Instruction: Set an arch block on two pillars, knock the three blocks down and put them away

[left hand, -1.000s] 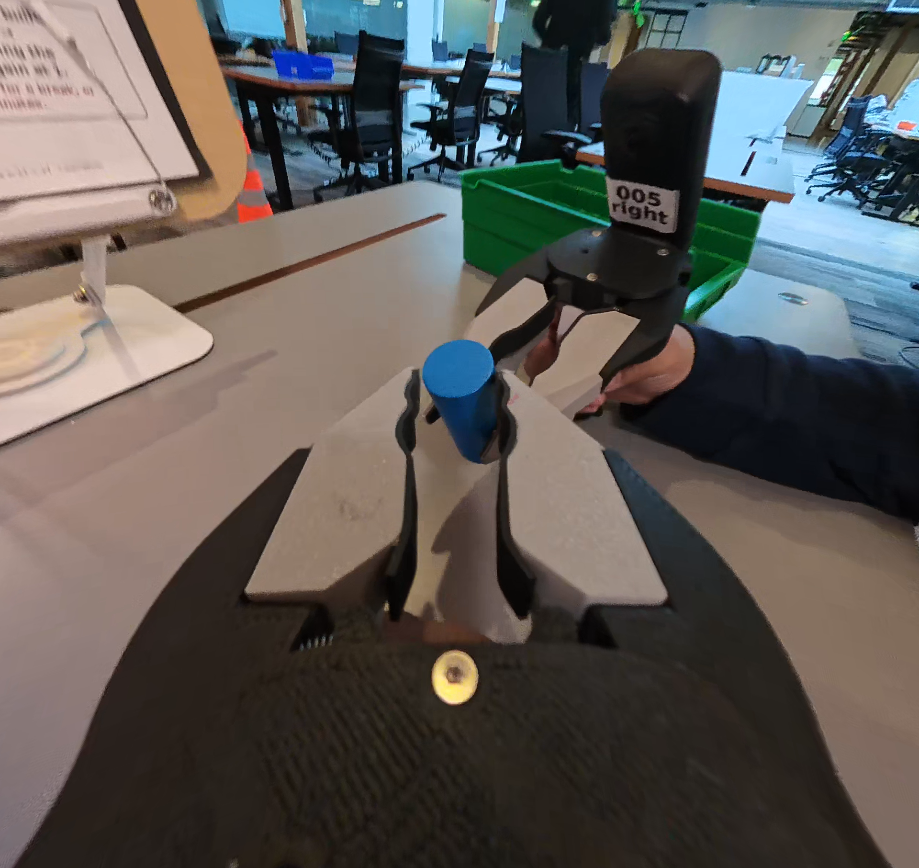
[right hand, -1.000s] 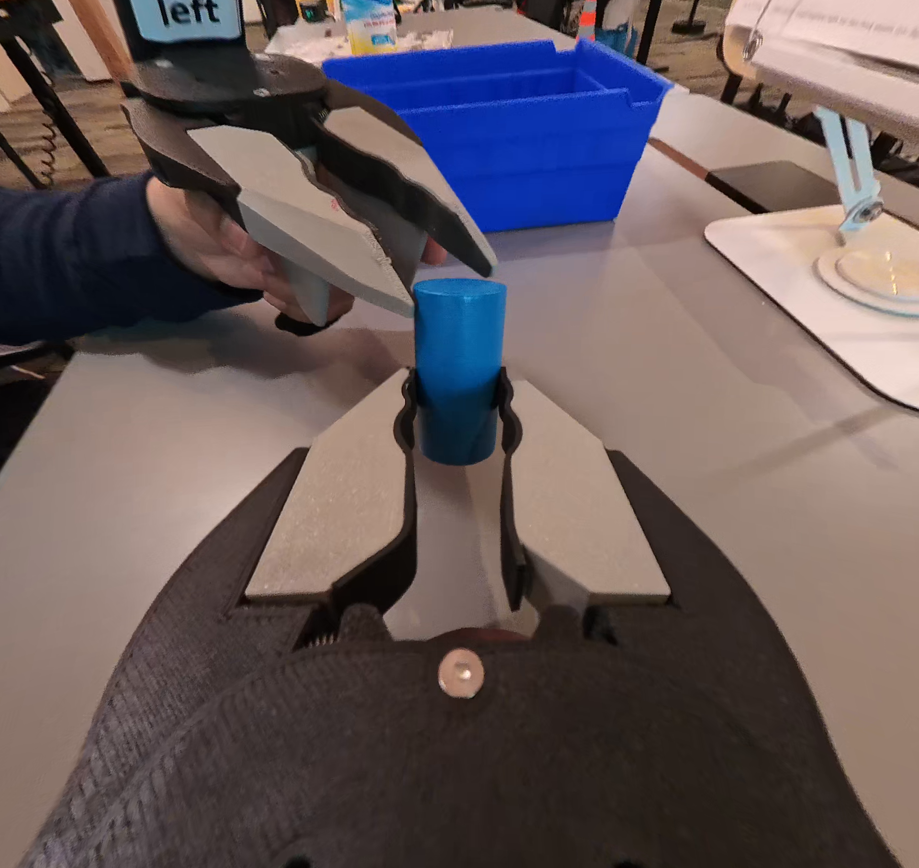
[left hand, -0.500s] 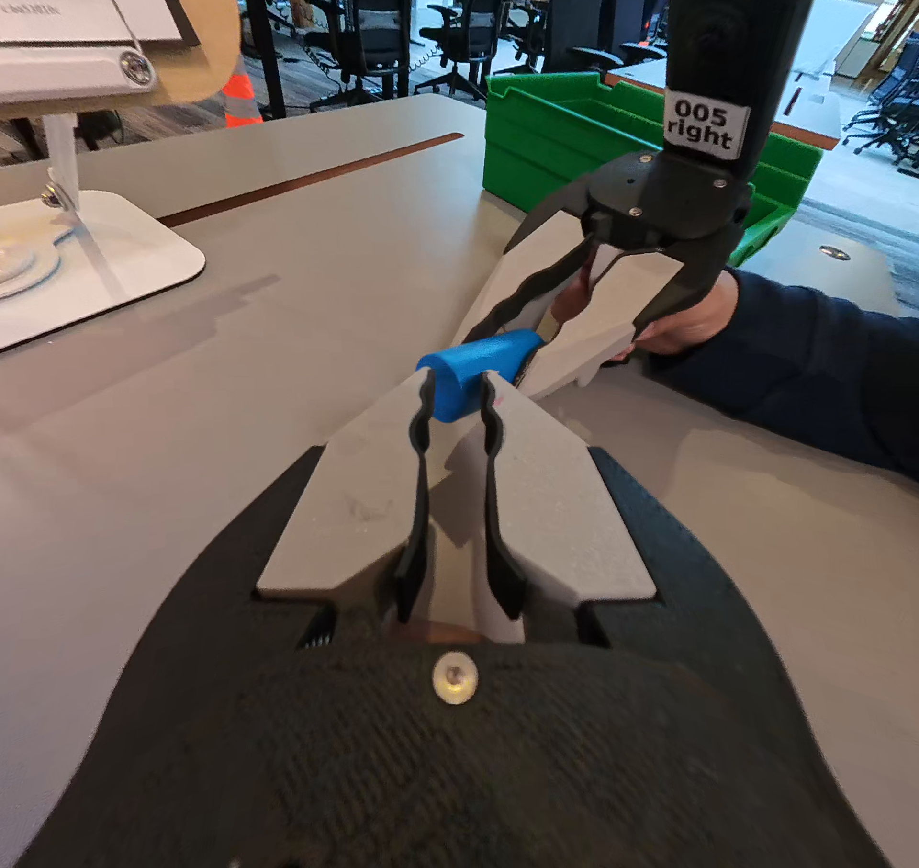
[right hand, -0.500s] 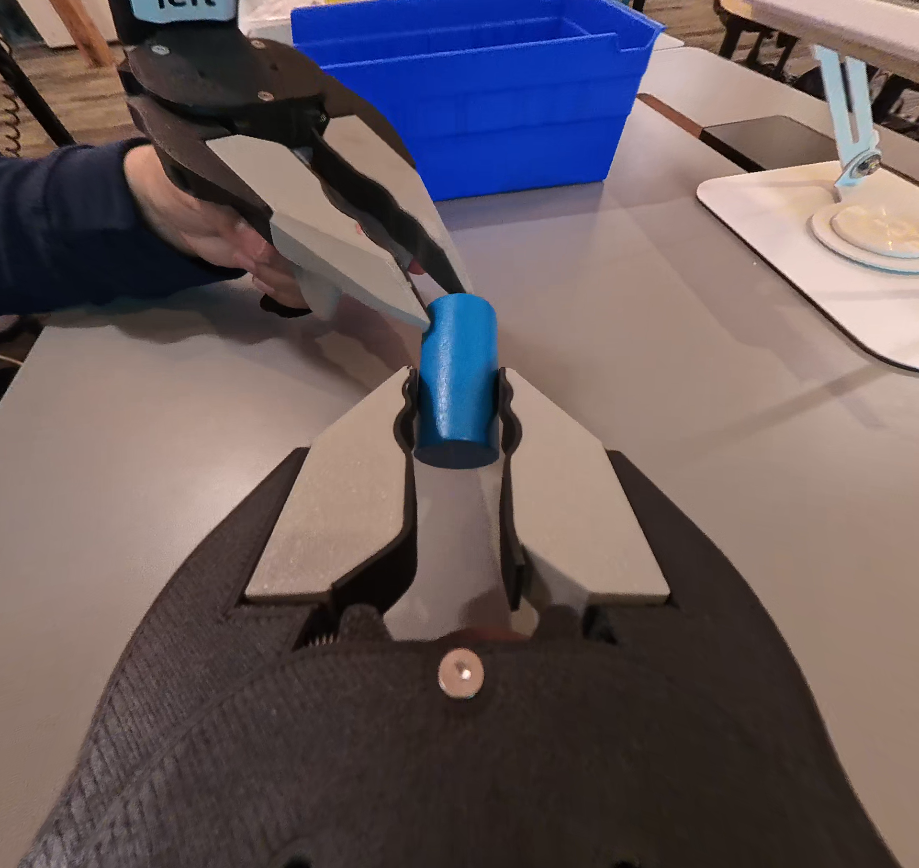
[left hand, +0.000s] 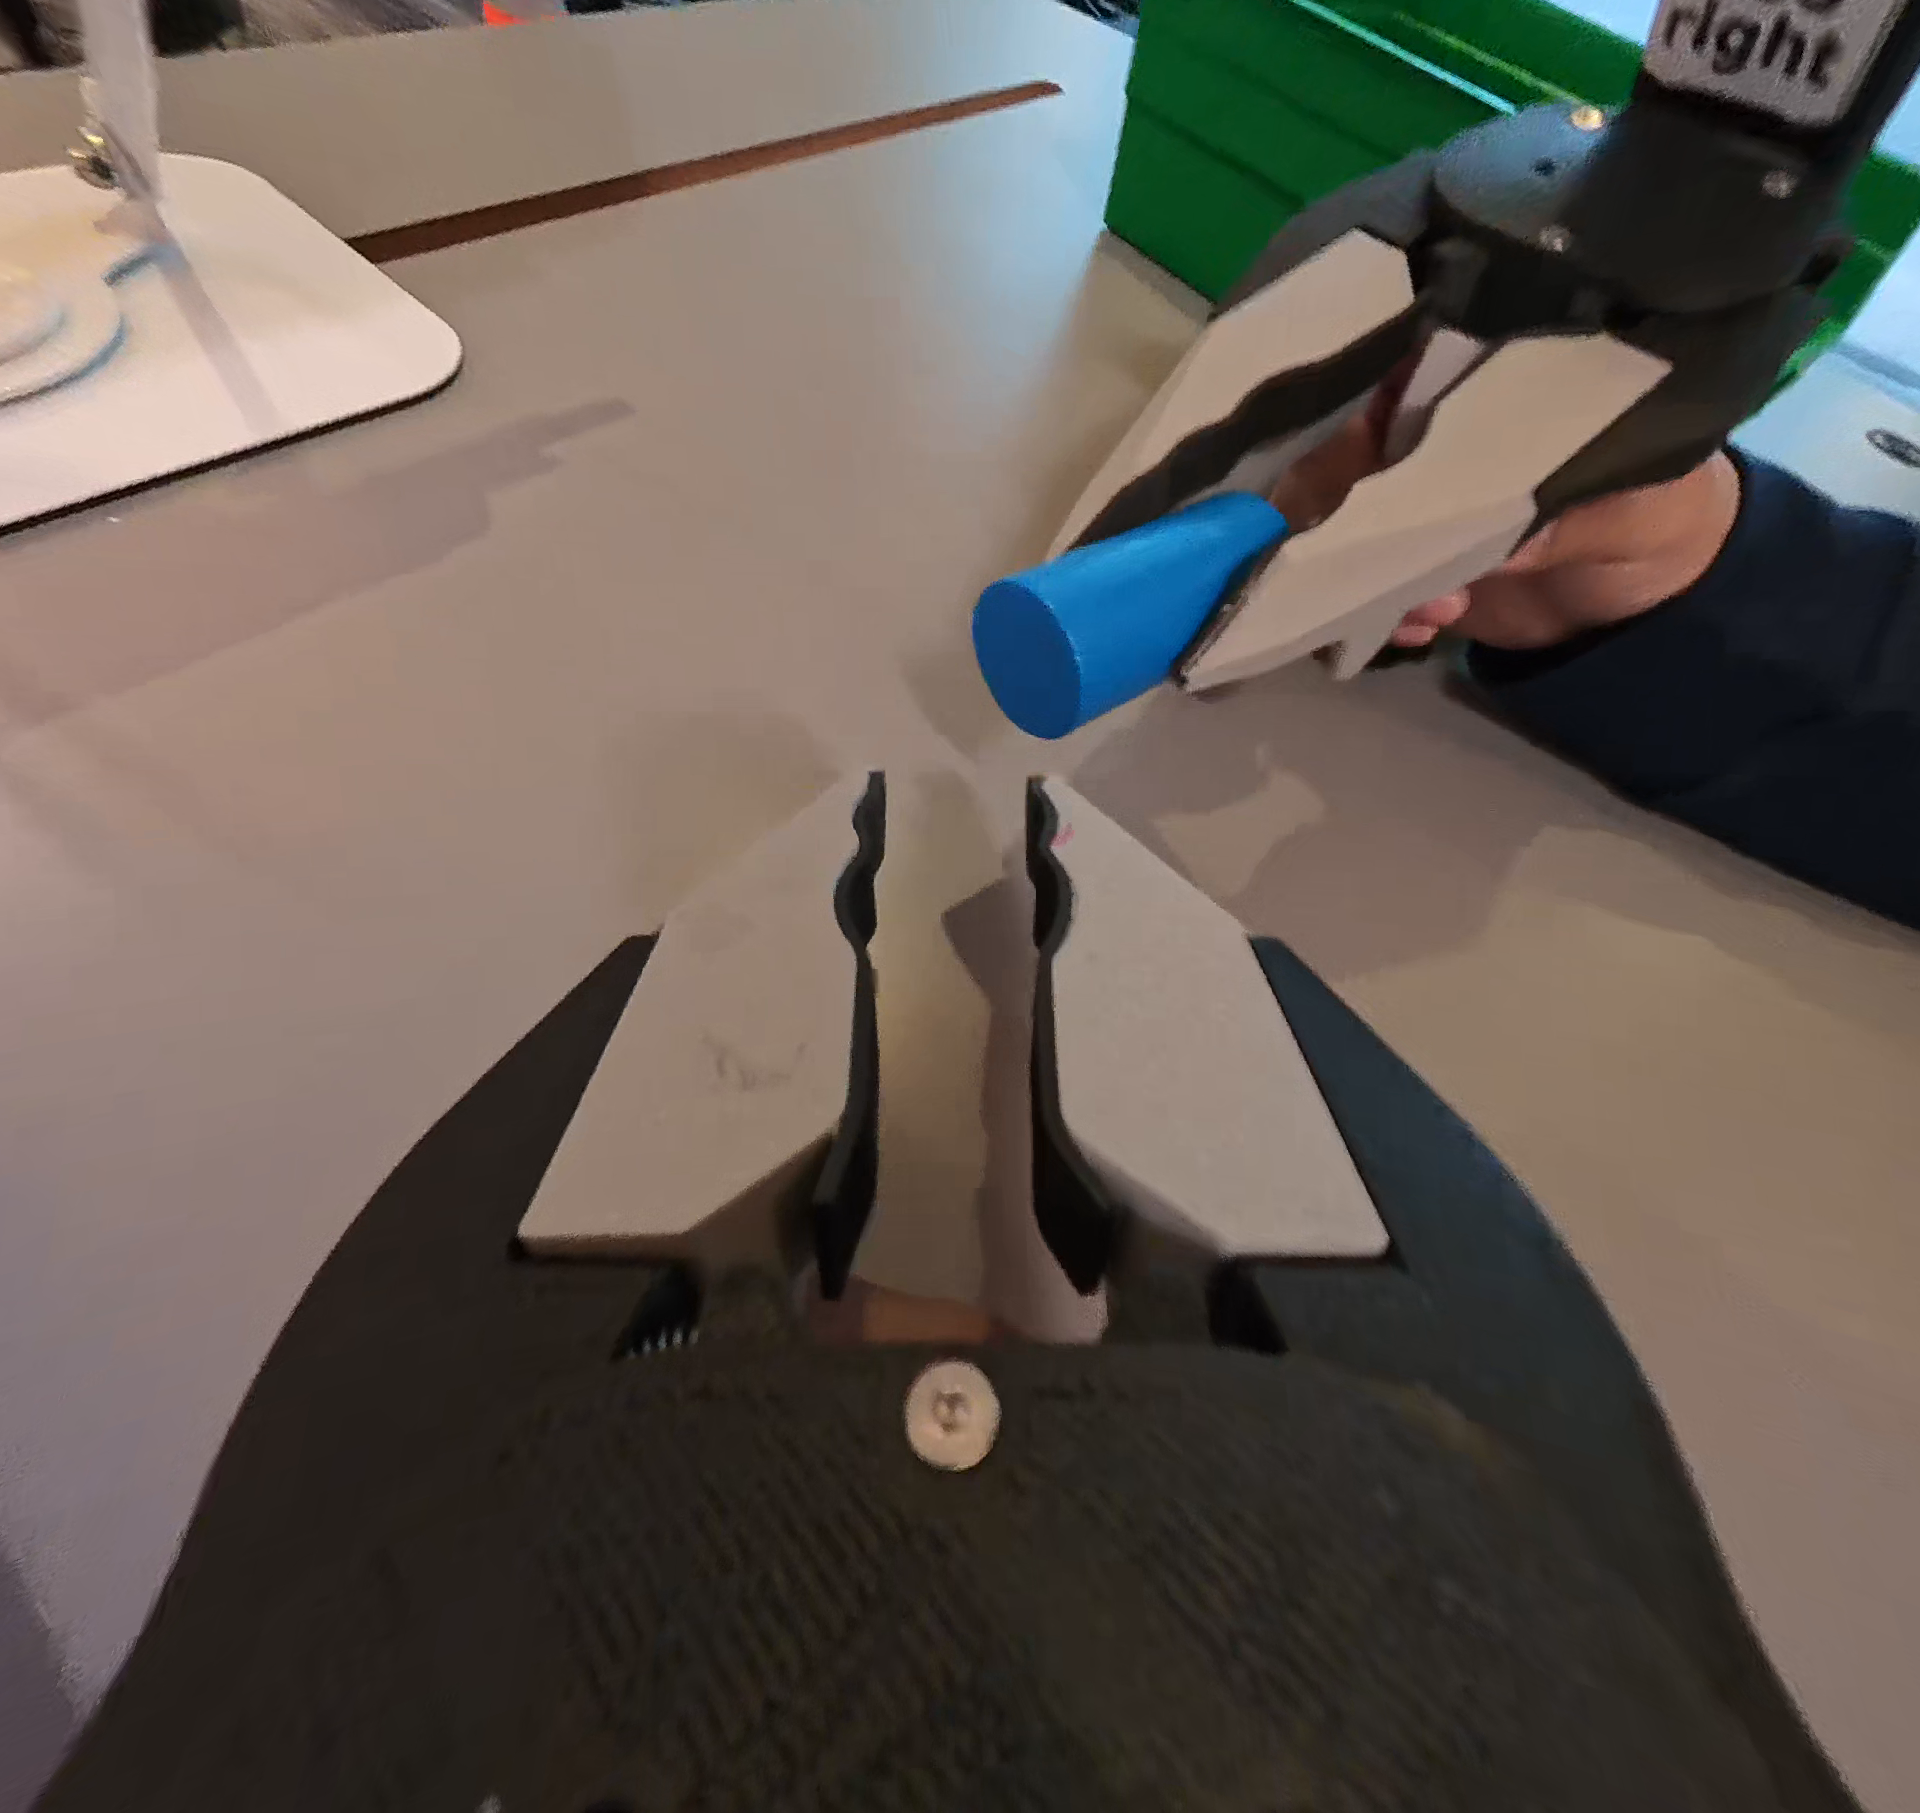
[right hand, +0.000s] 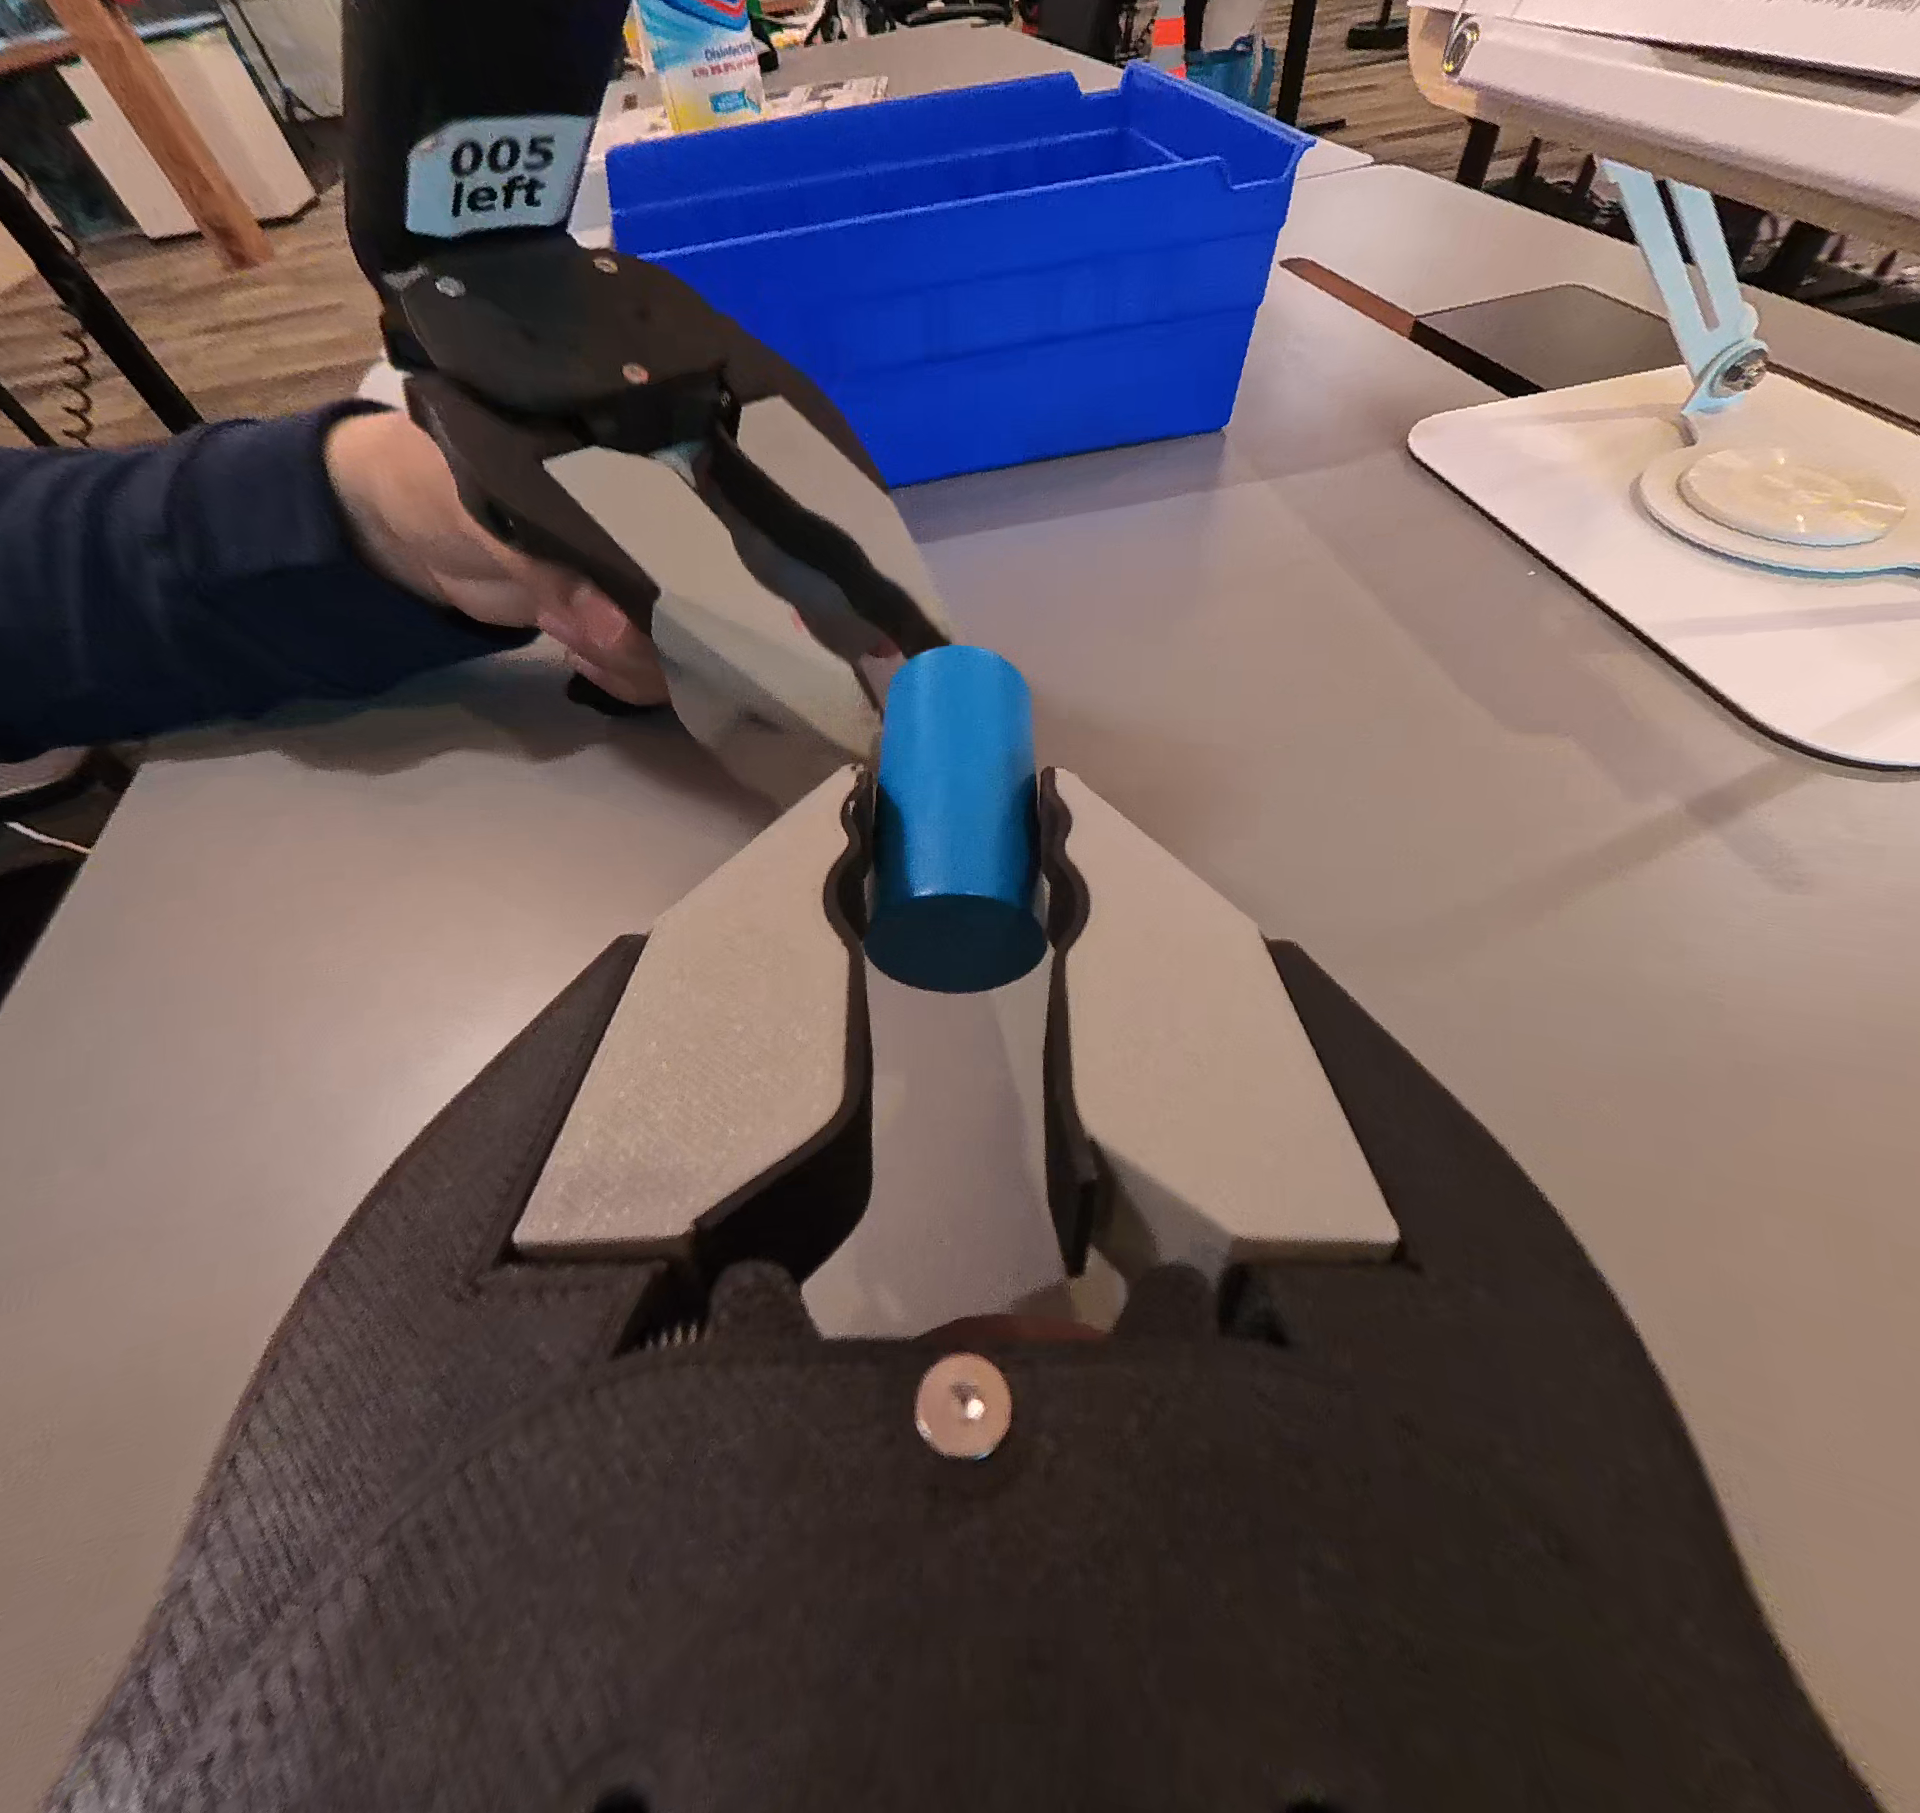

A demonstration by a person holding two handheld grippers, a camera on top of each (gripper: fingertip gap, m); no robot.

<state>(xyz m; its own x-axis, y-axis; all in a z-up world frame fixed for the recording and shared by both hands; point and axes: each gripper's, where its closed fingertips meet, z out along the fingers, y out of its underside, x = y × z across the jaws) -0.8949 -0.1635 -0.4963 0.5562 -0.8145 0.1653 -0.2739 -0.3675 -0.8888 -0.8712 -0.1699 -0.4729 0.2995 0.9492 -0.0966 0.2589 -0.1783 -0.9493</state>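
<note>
My right gripper (right hand: pixel 951 784) is shut on a blue cylinder block (right hand: pixel 951 828), both pads pressed on its sides. It holds the block tilted over above the grey table (right hand: pixel 1351 828). In the left wrist view the block (left hand: pixel 1122 610) sticks out of the right gripper (left hand: pixel 1210 620), its flat end pointing toward my left gripper. My left gripper (left hand: pixel 951 789) is open and empty, just short of the block and not touching it. It also shows in the right wrist view (right hand: pixel 888 703), beside the block's far end. No arch block or second pillar is in view.
A green bin (left hand: pixel 1299 101) stands behind the right gripper. A blue bin (right hand: pixel 987 309) stands behind the left gripper, with a disinfectant bottle (right hand: pixel 701 18) beyond it. A white stand base (right hand: pixel 1662 537) sits at the table's side. A person's sleeves and hands hold both grippers. Spacing between my two grippers at the tips: around 4 cm. About 25 cm separates my left fingertips from the white stand base (right hand: pixel 1662 537).
The right gripper has tipped the blue cylinder from upright to lying over. The left gripper, which had its tips at the block's top end, has drawn back and stands clear of it.
</note>
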